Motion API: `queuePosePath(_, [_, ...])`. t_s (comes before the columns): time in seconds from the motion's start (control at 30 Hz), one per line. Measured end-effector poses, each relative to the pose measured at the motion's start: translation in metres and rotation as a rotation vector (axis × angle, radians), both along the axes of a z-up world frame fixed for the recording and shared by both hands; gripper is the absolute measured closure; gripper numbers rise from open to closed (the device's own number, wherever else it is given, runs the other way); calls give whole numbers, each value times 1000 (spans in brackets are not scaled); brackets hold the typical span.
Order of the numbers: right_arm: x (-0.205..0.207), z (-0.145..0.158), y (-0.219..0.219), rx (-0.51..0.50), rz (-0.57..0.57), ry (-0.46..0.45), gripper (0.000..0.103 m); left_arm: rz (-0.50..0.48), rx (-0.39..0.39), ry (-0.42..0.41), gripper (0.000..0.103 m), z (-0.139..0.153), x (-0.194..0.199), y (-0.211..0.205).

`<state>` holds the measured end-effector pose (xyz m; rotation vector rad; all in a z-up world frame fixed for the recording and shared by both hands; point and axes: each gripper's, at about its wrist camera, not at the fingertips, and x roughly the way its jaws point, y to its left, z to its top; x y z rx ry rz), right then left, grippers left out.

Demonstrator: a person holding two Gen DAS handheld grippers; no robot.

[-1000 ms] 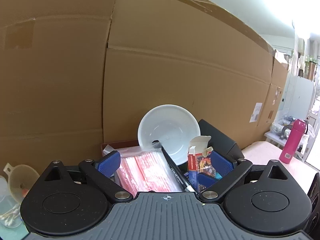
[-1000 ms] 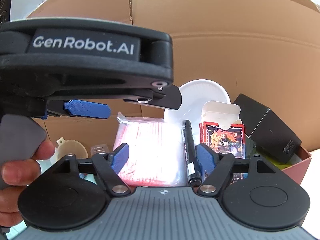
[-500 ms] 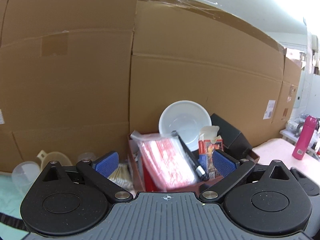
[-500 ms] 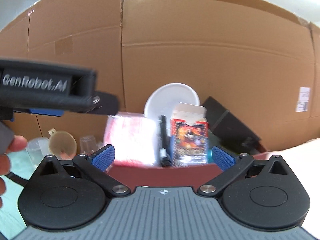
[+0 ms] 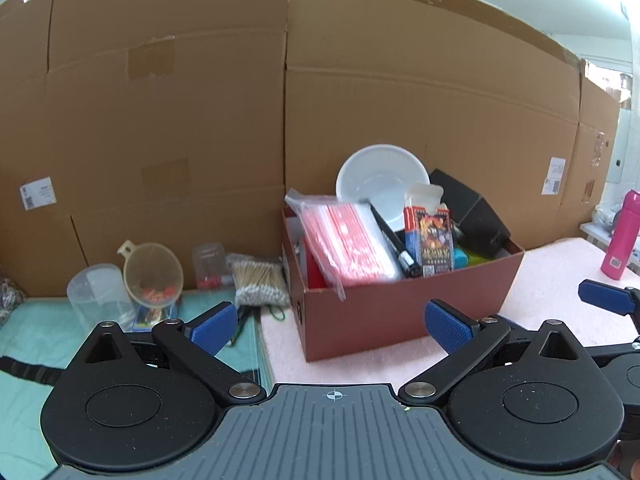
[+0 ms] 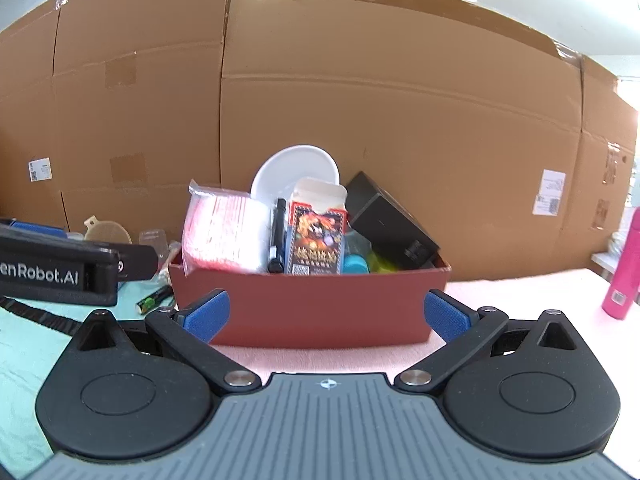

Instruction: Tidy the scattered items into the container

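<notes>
The red box [image 6: 320,304] sits on the pink bench [image 6: 520,292], crammed: a white bowl [image 6: 280,172] half hidden behind a bagged red pack [image 6: 224,232] and card box [image 6: 316,240]. At its nine o'clock, cotton swabs [image 5: 260,280] lie outside. Left gripper [image 5: 332,324] and right gripper [image 6: 326,316] gape wide, empty.

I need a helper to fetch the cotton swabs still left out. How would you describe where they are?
Find the dark red cardboard box in front of the brown cardboard wall. Just outside its left wall, on the teal cloth, lies a clear bag of wooden-stick cotton swabs. Its neighbours are clear plastic containers; only it shows packed white tips.
</notes>
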<state>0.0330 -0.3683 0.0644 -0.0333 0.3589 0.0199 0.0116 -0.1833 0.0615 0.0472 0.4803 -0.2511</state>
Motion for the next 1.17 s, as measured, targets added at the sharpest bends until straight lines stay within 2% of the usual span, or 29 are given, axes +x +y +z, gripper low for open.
queuePosePath(0.2, [-16,-1,-3,-17,-23,12,0,-6,-1,36,0,-6,-10,-1])
queuePosePath(0.57, [-34,-1,-4,-31,-37,20,0,-16,5,47,0,-3,-19,-2])
queuePosePath(1.17, [-40,-1,1,-47,-22,17,0,-42,-2,81,0,-4,-20,-2])
